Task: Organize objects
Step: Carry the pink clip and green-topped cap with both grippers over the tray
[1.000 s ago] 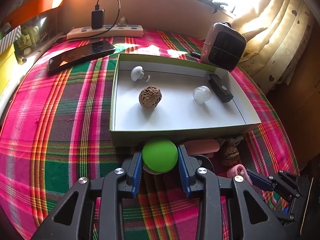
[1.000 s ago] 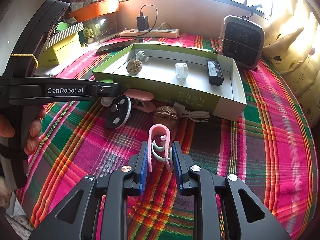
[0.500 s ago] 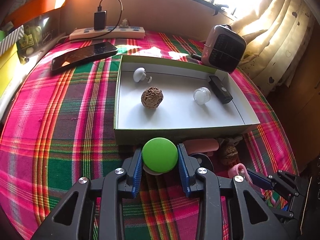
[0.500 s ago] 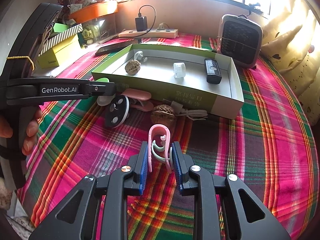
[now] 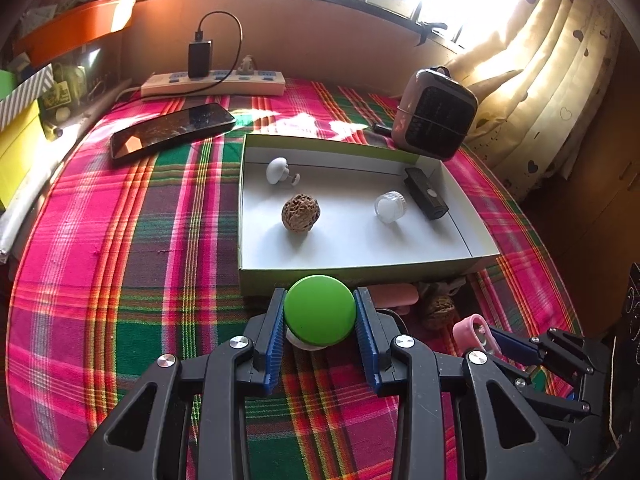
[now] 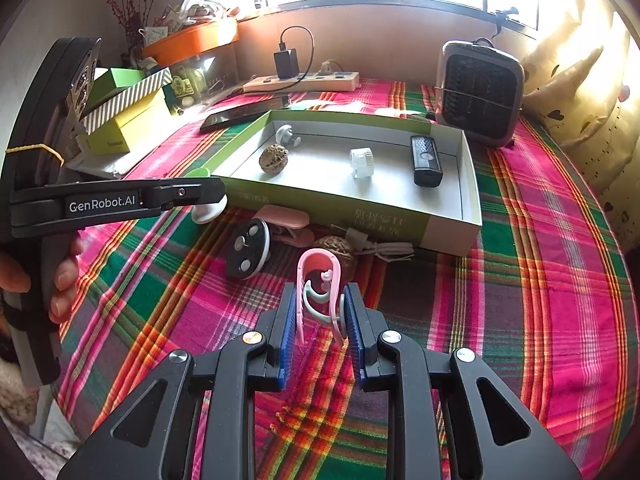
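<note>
Green-topped round plastic knob (image 5: 320, 310), clamped in my left hand-held gripper (image 5: 320, 316), near the shallow white cardboard tray (image 5: 360, 270). Right hand-held gripper (image 6: 320, 312) pinches pink plastic clip (image 6: 318, 280). Risk: knob's curved edge slipping free over the tray wall.

Mounted on each gripper, looking forward and down along the fingers, close over the plaid cloth (image 5: 120, 280); left view from nearer, both sharing the box (image 5: 248, 208) (image 6: 468, 184) ahead

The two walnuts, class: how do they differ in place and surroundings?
One walnut lies inside the green box, on its white floor, standing clear. The other walnut lies outside on the plaid cloth, crowded by a white cable. Both are brown, wrinkled and ungripped.
</note>
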`<state>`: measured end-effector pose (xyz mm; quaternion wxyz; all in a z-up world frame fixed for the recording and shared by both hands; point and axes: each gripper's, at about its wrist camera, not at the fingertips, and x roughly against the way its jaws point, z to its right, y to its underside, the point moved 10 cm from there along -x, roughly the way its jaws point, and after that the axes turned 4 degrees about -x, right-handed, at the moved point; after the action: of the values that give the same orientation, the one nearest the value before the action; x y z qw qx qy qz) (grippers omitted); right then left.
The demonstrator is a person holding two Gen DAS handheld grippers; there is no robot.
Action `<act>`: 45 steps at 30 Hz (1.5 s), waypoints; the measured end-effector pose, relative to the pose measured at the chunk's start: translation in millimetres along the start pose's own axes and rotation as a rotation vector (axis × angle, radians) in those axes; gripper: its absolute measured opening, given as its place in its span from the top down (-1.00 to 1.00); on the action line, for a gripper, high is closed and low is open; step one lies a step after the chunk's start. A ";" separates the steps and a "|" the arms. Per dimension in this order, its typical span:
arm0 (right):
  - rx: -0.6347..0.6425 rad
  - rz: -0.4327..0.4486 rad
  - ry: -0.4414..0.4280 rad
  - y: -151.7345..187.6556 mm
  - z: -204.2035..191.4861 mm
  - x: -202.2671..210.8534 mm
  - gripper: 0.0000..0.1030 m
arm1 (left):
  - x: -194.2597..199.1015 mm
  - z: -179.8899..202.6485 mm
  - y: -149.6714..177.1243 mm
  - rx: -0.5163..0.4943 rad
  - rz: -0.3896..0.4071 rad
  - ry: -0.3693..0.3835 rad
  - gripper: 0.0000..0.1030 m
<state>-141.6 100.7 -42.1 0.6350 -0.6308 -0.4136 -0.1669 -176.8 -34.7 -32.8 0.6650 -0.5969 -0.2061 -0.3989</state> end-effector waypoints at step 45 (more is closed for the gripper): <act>0.043 -0.075 -0.020 -127.2 45.9 -88.1 0.53 | -56.5 27.0 -62.8 -0.067 -0.028 0.043 0.40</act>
<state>-302.4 97.6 -28.8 0.6375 -0.6028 -0.4466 -0.1756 -253.8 9.2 -30.3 0.6433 -0.6073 -0.1865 -0.4274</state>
